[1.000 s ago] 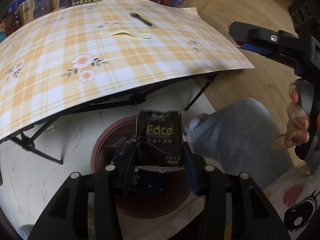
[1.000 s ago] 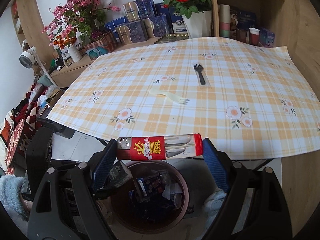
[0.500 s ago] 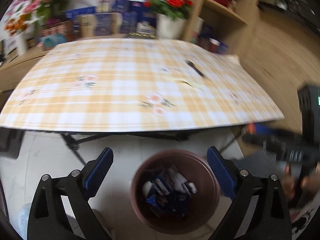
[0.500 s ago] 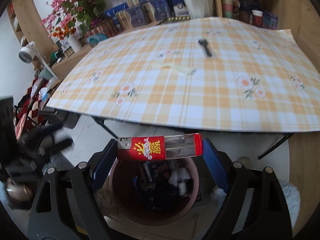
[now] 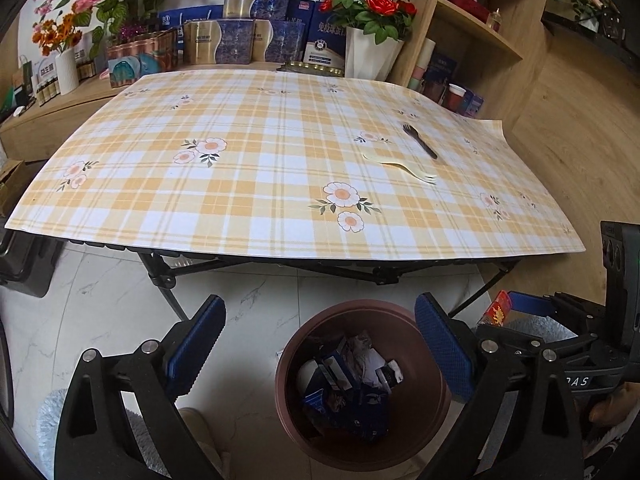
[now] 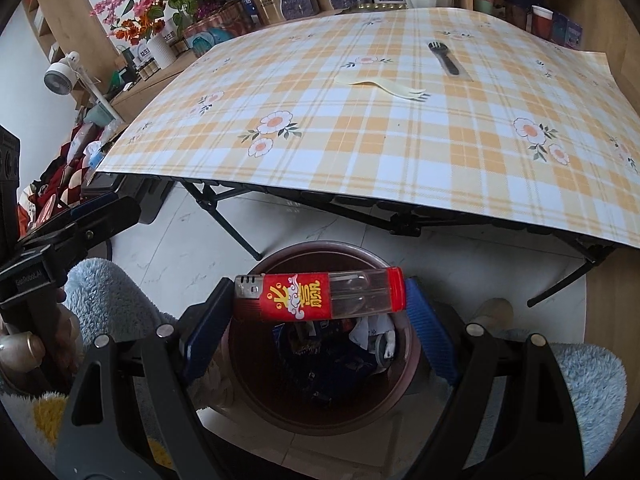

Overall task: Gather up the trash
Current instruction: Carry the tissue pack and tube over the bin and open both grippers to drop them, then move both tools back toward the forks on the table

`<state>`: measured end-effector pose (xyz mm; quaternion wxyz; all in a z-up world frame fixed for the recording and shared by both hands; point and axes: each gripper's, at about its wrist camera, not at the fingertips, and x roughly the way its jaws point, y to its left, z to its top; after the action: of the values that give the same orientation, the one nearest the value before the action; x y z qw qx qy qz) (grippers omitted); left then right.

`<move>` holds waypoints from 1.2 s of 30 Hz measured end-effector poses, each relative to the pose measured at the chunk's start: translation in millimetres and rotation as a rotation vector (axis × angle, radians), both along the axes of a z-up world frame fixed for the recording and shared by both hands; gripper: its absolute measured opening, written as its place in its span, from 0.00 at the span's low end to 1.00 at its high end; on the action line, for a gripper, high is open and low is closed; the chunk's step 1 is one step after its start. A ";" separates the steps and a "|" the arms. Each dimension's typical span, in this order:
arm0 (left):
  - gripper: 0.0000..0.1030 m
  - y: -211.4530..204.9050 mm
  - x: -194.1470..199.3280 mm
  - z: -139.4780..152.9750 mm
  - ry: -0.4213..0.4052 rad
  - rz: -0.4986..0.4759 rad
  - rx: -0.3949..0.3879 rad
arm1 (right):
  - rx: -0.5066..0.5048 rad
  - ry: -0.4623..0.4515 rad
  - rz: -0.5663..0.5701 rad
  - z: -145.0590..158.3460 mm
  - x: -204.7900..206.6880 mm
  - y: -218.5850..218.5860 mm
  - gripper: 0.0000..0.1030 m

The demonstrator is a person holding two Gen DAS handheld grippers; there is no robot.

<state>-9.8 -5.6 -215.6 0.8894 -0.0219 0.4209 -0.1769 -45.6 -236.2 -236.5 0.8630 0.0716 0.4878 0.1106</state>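
Observation:
My right gripper [image 6: 318,316] is shut on a red and clear lighter [image 6: 318,296], held level right above the brown trash bin [image 6: 256,400] on the floor. The bin holds dark wrappers and white scraps. My left gripper [image 5: 320,344] is open and empty, above the bin's [image 5: 424,432] left side. The right gripper with the lighter [image 5: 498,312] shows at the right of the left wrist view. A black fork [image 6: 444,56] and a cream fork [image 6: 384,86] lie on the plaid table [image 6: 400,148]; both also show in the left wrist view, black [image 5: 420,146], cream [image 5: 400,166].
The folding table's black legs [image 5: 164,280] stand just behind the bin. Boxes, flower pots [image 5: 370,58] and shelves line the wall behind the table. Fluffy blue slippers [image 6: 108,296] sit beside the bin on the white floor.
My left gripper let go of the black tissue pack, which went into the bin, then opened wide and rose. My right gripper moved over the bin with the lighter still held.

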 end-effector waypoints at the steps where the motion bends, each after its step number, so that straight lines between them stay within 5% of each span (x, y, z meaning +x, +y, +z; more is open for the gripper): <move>1: 0.91 -0.2 0.2 -0.6 0.003 0.000 0.001 | 0.000 0.000 0.001 -0.2 0.5 0.1 0.82; 9: 0.91 3.4 1.5 -1.1 0.011 0.020 -0.004 | 0.000 0.006 0.015 -0.9 1.9 2.8 0.82; 13: 0.91 3.3 1.8 -1.2 0.013 0.020 -0.004 | 0.008 -0.008 0.016 2.0 1.2 2.0 0.92; 18: 0.91 3.6 2.2 -1.4 0.014 0.022 -0.004 | 0.007 -0.031 -0.010 8.2 2.5 -3.5 0.94; 27: 0.91 0.0 5.6 -0.2 0.019 -0.001 -0.010 | -0.106 -0.225 -0.100 53.1 10.8 -30.8 0.94; 36: 0.90 -24.6 38.4 7.3 0.134 -0.075 -0.121 | -0.172 -0.276 -0.156 75.0 35.3 -65.8 0.94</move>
<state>28.6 -30.2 -208.3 0.8492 -0.0715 0.4684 -0.2331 -10.4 -301.9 -161.5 0.9307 0.0191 0.3652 0.0101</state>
